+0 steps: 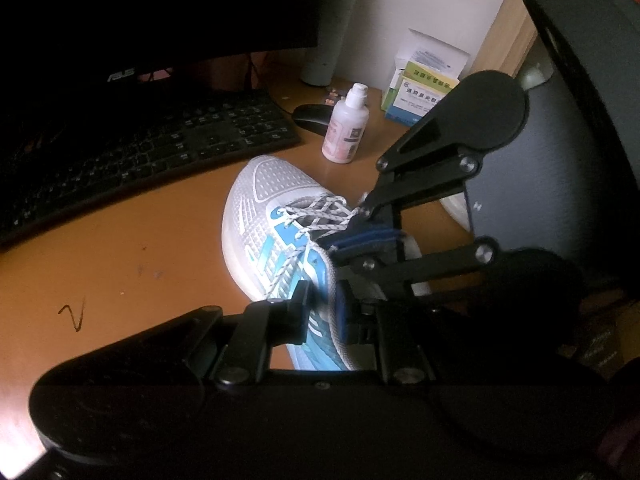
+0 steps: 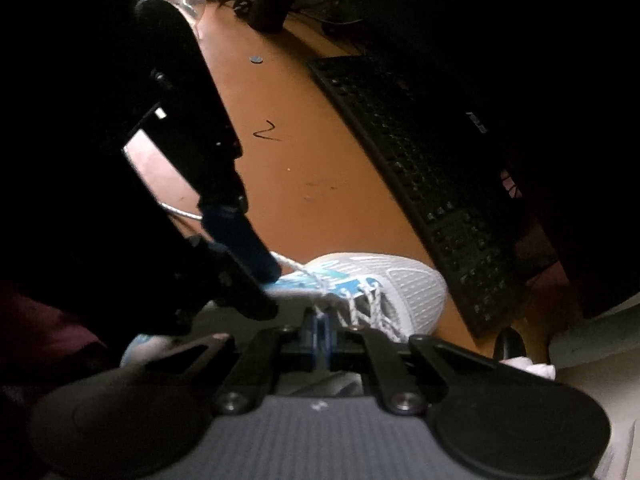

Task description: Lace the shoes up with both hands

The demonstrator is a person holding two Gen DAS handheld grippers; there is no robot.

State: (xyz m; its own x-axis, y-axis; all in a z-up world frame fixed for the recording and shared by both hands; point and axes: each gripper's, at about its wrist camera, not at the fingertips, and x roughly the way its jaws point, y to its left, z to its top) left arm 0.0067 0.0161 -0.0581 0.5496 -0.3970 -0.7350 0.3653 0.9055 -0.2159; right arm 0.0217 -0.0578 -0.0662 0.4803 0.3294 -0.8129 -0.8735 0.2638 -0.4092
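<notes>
Black two-finger left gripper [image 1: 320,294], seen from its own camera, is pictured low over the side of a white-and-grey mesh running shoe with blue stripes [image 1: 260,200]. The shoe lies on an orange-brown wooden desk [image 1: 120,240], its toe turned towards a black computer keyboard [image 1: 140,148]. A strand of the white speckled lace [image 1: 320,208] is seen running down to this claw. From the right wrist camera the strand appears pinched at the blue pads, so the claw is judged clenched on it, with a narrow gap left between the fingers. The black right gripper [image 2: 320,316] is shown clamped fully together on another stretch of the same lace, just above the tongue and close beside the left one.

Several failures can be foreseen. The cord is thin and the hold on the left side looks slight, so it could be lost from the pads if a sharp pull were given. The shoe is pinned by nothing. An uneven tug could drag or tip it across the smooth desk towards the small white-and-pink plastic bottle [image 1: 344,132] standing near the toe, and the bottle could be knocked over. With both claws crowded over the eyelets, the fingers could be knocked together during a crossing move. Much of the knot area is hidden by them, so a missed loop might go unnoticed.
</notes>
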